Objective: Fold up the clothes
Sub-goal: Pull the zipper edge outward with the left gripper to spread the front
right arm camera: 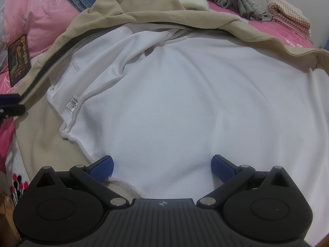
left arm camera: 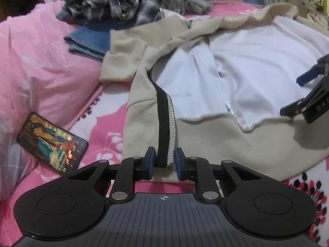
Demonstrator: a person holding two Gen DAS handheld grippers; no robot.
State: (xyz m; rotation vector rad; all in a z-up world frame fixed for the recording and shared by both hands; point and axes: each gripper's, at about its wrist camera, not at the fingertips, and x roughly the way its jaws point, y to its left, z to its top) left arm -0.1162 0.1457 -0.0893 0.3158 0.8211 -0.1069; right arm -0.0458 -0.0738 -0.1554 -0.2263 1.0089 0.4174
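A beige zip jacket (left arm camera: 141,119) lies opened on the bed, its white lining (right arm camera: 174,94) facing up. My left gripper (left arm camera: 164,160) sits at the hem end of the left front edge. Its blue pads pinch the black strip and metal zipper (left arm camera: 173,127) that run away from it. The right gripper (right arm camera: 163,167) stands wide open low over the lining near the hem seam, with nothing clamped between its pads. The right gripper's fingers (left arm camera: 308,94) show at the right edge of the left wrist view. The left one's fingers (right arm camera: 10,103) show at the left edge of the right wrist view.
The pink floral bedspread (left arm camera: 51,65) carries a phone (left arm camera: 51,142) left of the jacket. Beyond the collar lie folded jeans (left arm camera: 88,39), a heap of plaid clothes (left arm camera: 111,4), a grey garment (right arm camera: 242,4) and a folded pink cloth (right arm camera: 287,14). A person's hand (right arm camera: 8,205) shows at the lower left.
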